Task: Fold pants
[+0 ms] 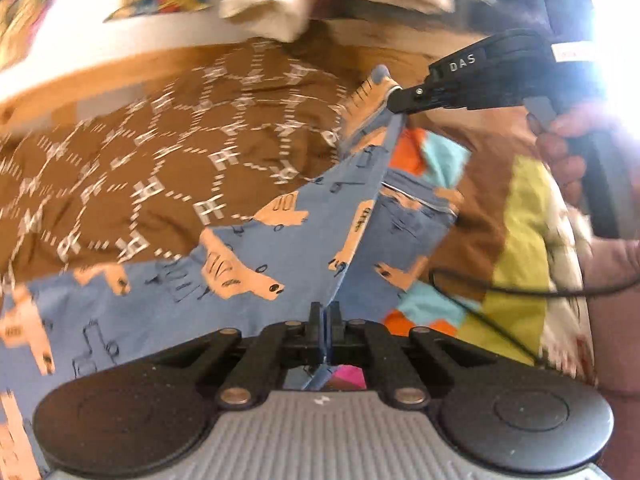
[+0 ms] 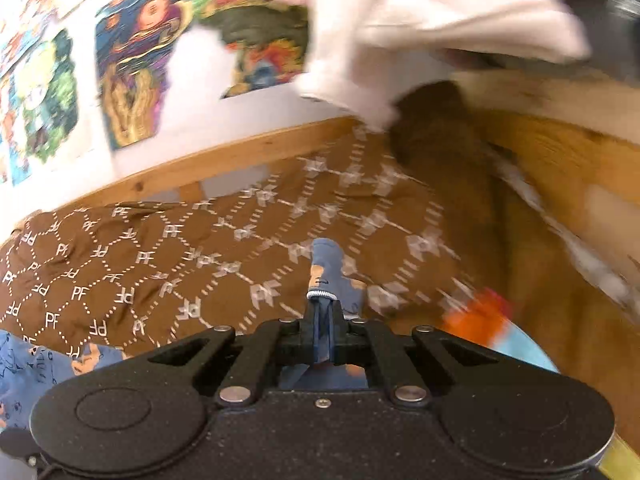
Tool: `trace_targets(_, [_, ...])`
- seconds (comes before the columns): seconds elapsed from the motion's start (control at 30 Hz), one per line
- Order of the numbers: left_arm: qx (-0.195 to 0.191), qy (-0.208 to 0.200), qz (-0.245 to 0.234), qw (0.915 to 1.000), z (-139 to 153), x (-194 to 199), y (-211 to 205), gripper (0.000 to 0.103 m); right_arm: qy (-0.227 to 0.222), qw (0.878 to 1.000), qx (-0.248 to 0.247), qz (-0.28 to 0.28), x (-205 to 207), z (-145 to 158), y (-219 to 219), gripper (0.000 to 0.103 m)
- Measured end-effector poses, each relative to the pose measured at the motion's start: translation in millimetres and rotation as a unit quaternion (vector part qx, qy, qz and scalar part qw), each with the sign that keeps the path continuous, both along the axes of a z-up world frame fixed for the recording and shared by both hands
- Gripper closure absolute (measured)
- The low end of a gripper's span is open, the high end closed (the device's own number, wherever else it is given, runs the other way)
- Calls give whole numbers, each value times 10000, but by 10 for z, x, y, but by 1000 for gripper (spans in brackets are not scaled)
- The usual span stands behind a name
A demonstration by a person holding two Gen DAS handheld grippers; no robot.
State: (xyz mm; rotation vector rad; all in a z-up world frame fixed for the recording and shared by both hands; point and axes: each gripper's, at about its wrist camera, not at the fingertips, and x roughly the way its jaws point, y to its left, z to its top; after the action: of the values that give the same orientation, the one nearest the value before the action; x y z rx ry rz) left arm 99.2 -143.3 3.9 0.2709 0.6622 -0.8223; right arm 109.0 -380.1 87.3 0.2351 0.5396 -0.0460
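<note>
Left wrist view: left tongs (image 1: 325, 312) clamped on the blue printed pants (image 1: 248, 248) edge; right tongs (image 1: 394, 98) pinch the far corner, edge taut between them above the brown bedspread (image 1: 120, 152). Fabric light, limp; best held at hems or corners.

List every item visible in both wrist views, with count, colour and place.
pants: one pair, blue with peach vehicle print, lifted over the bed, an edge stretched between both grippers
bedspread: one, brown with white PF lattice, covering the bed
patchwork blanket: one, orange, turquoise, yellow-green and brown, right of the pants
folded cloths: count unclear, white or cream, at the far end of the bed
bed frame: one, light wood, along the wall
pictures: several, multicoloured, on the white wall
cable: one, black, over the blanket
left gripper: black, clamped on the pants
right gripper: black, clamped on the pants
hand: one, holding the right gripper's handle
</note>
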Motion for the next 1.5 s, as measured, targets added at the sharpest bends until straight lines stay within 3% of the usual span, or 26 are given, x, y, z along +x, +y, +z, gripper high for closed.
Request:
trace_targets(0.1, [311, -24, -306, 9990, -43, -32, -98, 102, 314, 9990, 116, -308, -245, -152, -129, 99])
trace_targets(0.17, [338, 193, -419, 9984, -56, 15, -116, 99, 596, 9964, 269, -530, -308, -307, -205, 96])
trace_targets(0.27, [232, 437, -475, 9976, 16, 123, -99, 90, 974, 9904, 566, -805, -374, -518, -291, 83])
trace_targets(0.33, [221, 393, -537, 9975, 90, 201, -96, 84, 946, 9900, 643, -820, -444, -543, -282, 74])
trace_targets(0.4, [329, 196, -578, 9976, 170, 299, -166, 81, 783, 9914, 618, -847, -469, -508, -269, 51])
trace_targets(0.43, [380, 81, -604, 9974, 217, 374, -245, 81, 682, 9919, 594, -897, -498, -494, -274, 50])
trace_targets(0.53, [499, -130, -565, 9971, 316, 669, -568, 81, 530, 9909, 549, -1113, -585, -518, -270, 50])
trace_targets(0.63, [368, -161, -565, 9976, 363, 998, -933, 81, 491, 9875, 703, -1326, -659, -555, -329, 50])
trace_targets(0.83, [201, 330, -787, 9961, 230, 1453, -1554, 80, 524, 9826, 983, -1487, -729, -610, -478, 57])
trace_targets(0.93, [224, 672, -823, 9941, 96, 1563, -1717, 80, 311, 9835, 1178, -1339, -756, -606, -506, 57])
trace_targets(1.03, [285, 807, -779, 9933, 24, 1630, -1776, 80, 270, 9826, 1291, -1306, -689, -644, -534, 59])
trace_targets(1.1, [342, 738, -740, 9939, 19, 1620, -1793, 100, 284, 9814, 1298, -1387, -630, -688, -557, 81])
trace_targets(1.17, [314, 560, -753, 9951, 63, 1569, -1783, 102, 244, 9808, 1252, -1477, -608, -707, -577, 95])
trace_targets(1.27, [261, 404, -894, 9948, 148, 1493, -1726, 103, -22, 9841, 1059, -1429, -673, -647, -538, 96])
trace_targets(1.4, [419, 317, -962, 9940, 252, 1443, -1623, 103, -508, 9913, 821, -897, -823, -485, -362, 97])
trace_targets(1.5, [647, 282, -941, 9931, 240, 1458, -1579, 103, -318, 9924, 993, -660, -847, -495, -302, 97])
